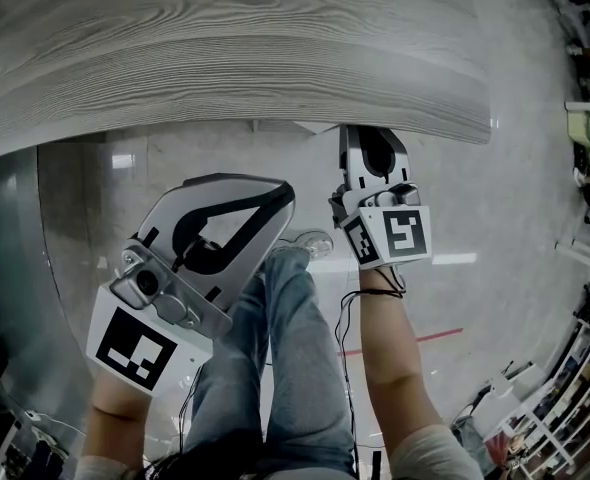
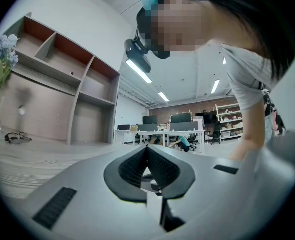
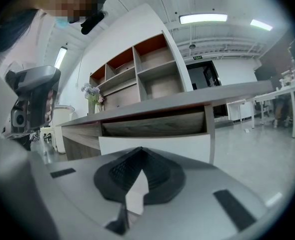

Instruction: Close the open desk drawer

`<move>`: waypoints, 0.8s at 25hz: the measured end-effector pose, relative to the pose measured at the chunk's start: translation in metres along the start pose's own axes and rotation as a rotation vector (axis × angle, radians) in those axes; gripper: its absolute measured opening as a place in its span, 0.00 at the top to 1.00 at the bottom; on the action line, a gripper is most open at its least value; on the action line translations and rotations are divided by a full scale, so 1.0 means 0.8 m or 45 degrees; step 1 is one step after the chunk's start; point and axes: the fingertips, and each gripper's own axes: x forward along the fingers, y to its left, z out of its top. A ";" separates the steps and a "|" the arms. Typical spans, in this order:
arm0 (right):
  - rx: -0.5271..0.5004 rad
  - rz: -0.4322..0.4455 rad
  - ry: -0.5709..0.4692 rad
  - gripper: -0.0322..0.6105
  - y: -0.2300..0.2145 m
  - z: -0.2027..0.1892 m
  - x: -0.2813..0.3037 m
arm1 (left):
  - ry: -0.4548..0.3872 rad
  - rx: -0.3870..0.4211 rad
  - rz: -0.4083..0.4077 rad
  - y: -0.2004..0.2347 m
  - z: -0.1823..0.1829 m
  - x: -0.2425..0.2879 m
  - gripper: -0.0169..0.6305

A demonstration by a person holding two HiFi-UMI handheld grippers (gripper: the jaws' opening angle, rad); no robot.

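Table [image 1: 225,58]: grey wood-grain top across the upper head view.
Drawer [image 3: 180,145]: white front beneath the table top, directly ahead of the right claw and close to it.
Right claw [image 3: 139,150]: jaws pressed together, empty.
Left claw [image 2: 147,147]: jaws together, empty, pointing away from the drawer.

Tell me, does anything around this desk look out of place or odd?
Only the drawer: in the right gripper view its white front seems to stand out from under the desk top, with a gap above it, so it is open. Nothing looks spilled, tilted or broken.
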 end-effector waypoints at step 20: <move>-0.032 0.131 -0.052 0.94 0.095 0.132 -0.081 | -0.017 0.025 -0.032 -0.021 0.087 -0.007 0.96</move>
